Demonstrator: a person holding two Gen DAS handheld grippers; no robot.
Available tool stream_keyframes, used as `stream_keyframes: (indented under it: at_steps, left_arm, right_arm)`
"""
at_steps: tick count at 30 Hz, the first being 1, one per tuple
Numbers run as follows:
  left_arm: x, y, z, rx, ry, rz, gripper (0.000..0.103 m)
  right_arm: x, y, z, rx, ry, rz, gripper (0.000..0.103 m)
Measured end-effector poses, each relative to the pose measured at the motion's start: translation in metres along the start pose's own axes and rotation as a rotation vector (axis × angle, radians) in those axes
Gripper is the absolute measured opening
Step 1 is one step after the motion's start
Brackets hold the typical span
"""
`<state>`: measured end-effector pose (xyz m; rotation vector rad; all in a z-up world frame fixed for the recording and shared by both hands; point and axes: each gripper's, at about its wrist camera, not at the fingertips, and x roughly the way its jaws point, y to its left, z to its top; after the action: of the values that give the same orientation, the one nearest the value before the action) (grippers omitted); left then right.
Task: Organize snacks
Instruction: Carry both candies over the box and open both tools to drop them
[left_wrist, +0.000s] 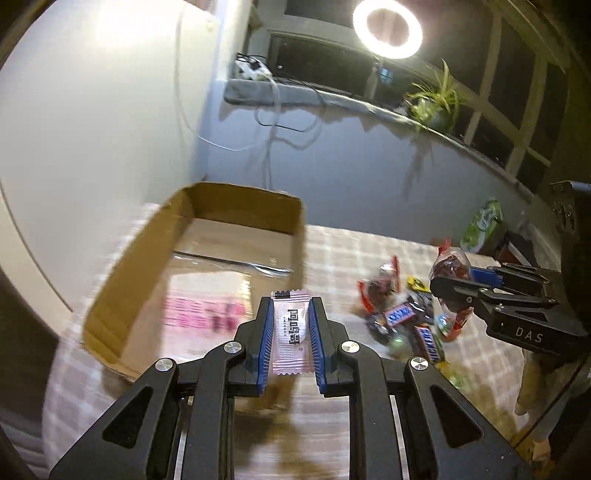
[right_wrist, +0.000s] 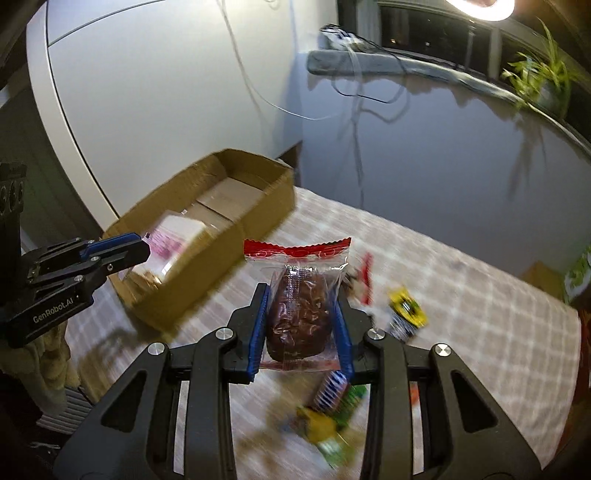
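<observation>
My left gripper (left_wrist: 291, 308) is shut on a pale pink snack packet (left_wrist: 290, 332), held above the checked tablecloth in front of the open cardboard box (left_wrist: 140, 258). In the right wrist view my right gripper (right_wrist: 301, 301) is shut on a clear-wrapped brown cake (right_wrist: 298, 314) with a red top seal, lifted over the table. The left gripper (right_wrist: 142, 247) shows at the left of that view, near the cardboard box (right_wrist: 266, 206). In the left wrist view the right gripper (left_wrist: 443, 291) and its brown cake (left_wrist: 452, 266) appear at the right. Loose snacks (left_wrist: 402, 321) lie on the cloth.
A pink-printed pack (right_wrist: 173, 236) lies inside the box. More wrapped snacks (right_wrist: 406, 314) and green and yellow packets (right_wrist: 328, 428) lie on the table (right_wrist: 480, 302). A green bag (left_wrist: 482, 225) stands at the far right edge. A wall with hanging cables and a plant (left_wrist: 436, 99) lie behind.
</observation>
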<state>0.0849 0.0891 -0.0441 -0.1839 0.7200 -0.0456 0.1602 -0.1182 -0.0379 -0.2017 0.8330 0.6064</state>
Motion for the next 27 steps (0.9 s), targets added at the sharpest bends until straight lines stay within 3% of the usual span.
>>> stream_keyframes:
  at_steps: [13, 27]
  left_arm:
    - [0.001, 0.047, 0.003, -0.058, -0.015, 0.063, 0.017]
    - [0.009, 0.071, 0.007, -0.099, -0.004, 0.075, 0.017]
  right_arm:
    - [0.055, 0.055, 0.051, -0.067, 0.031, 0.083, 0.034]
    - [0.1, 0.082, 0.068, -0.096, 0.093, 0.127, 0.034]
